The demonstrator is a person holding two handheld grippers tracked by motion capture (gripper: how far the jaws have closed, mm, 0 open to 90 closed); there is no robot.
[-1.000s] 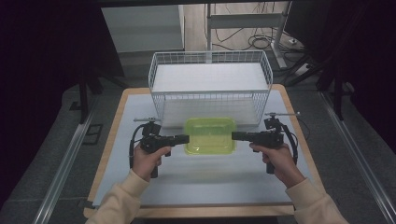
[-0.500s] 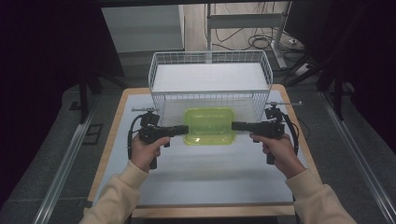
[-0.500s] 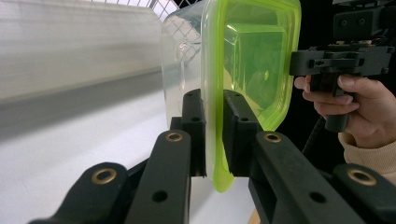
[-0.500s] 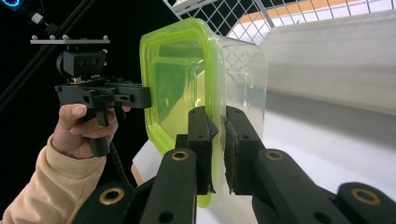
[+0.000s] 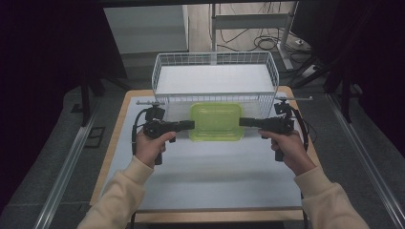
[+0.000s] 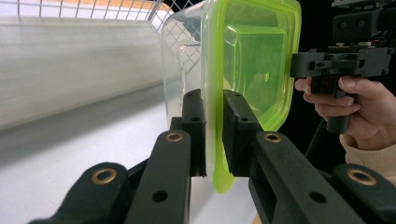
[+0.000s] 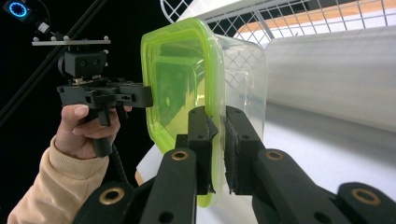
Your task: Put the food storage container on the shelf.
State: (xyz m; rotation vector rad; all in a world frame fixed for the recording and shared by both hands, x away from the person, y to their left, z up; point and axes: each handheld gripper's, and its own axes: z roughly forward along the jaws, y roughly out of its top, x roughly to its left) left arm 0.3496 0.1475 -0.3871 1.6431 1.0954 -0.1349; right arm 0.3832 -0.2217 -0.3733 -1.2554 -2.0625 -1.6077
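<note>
A clear plastic container with a lime-green lid (image 5: 216, 121) hangs in the air in front of the white wire basket (image 5: 215, 78). My left gripper (image 5: 191, 125) is shut on the lid's left rim, and my right gripper (image 5: 241, 122) is shut on its right rim. In the left gripper view the container (image 6: 243, 60) stands on edge between the jaws, with the left gripper (image 6: 214, 135) pinching the green rim. The right gripper view shows the right gripper (image 7: 217, 144) clamped on the container (image 7: 187, 79) rim the same way.
The basket stands at the back of the white table mat (image 5: 210, 176), its near wall just behind the container. The mat lies on a wooden tabletop (image 5: 119, 129). Metal rails (image 5: 62, 176) run along both sides on the floor.
Both grippers have risen and moved toward the basket with the container held between them. The container now sits higher against the basket's near wall.
</note>
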